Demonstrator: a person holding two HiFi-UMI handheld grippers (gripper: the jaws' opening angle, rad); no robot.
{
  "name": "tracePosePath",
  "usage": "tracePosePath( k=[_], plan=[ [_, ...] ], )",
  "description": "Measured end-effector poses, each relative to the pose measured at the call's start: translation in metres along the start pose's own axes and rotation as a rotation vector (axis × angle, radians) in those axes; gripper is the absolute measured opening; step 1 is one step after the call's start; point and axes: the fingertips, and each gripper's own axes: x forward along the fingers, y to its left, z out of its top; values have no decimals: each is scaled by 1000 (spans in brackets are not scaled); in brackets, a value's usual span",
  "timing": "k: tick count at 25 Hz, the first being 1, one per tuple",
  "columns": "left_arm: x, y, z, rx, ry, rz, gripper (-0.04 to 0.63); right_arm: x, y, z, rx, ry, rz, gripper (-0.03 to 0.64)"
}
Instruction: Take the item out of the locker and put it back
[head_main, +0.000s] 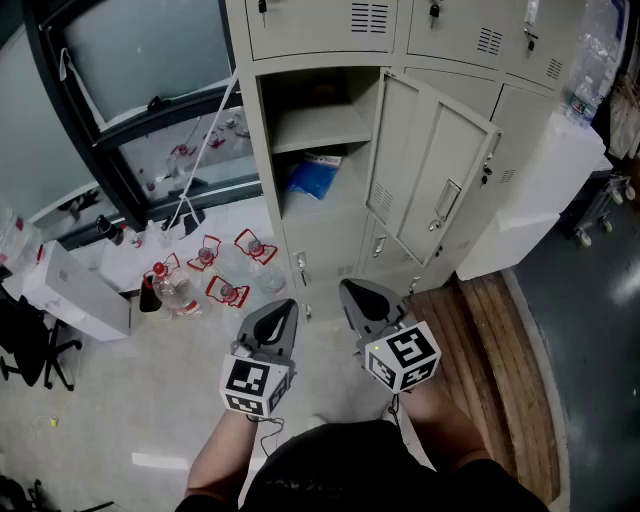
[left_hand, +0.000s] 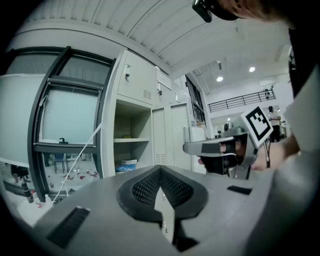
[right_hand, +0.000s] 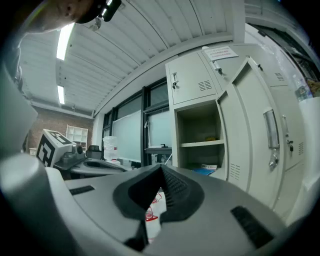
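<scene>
While the locker (head_main: 268, 190) stands open, its door (head_main: 430, 180) swung toward two o'clock, one blue packet (head_main: 308, 176) lies under its single shelf (head_main: 320, 128), at twelve o'clock from the left gripper (head_main: 284, 305) and right gripper (head_main: 351, 291), both pinched together and empty.

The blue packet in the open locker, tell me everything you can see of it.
The blue packet looks like a soft plastic pack, bright blue, with a white and blue printed patch at its far end; the print is too small to read. It lies on the bottom of the open locker, under the shelf and towards the left wall. It appears to touch only the locker, and it is not in either gripper.
</scene>
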Motion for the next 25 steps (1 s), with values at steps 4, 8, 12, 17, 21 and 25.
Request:
tracePosePath(
  k=[4, 8, 12, 17, 21, 25],
  plan=[
    [0, 0, -1, -3, -2, -2, 3, 1, 1, -1, 1, 2, 1, -5],
    [0, 0, -1, -3, -4, -8, 3, 2, 3, -2, 7, -2, 11, -5],
    [-1, 1, -2, -4, -5, -21, 3, 5, 8, -2, -12, -1, 16, -5],
    [-1, 3, 0, 4, -9, -37, 3, 10, 10, -1, -31, 4, 12, -5],
    [-3, 6, 1, 10, -8, -46, 3, 17, 9, 3, -60, 8, 5, -5],
    [0, 10, 0, 21, -10, -45, 3, 28, 2, 8, -81, 6, 0, -5]
  ],
)
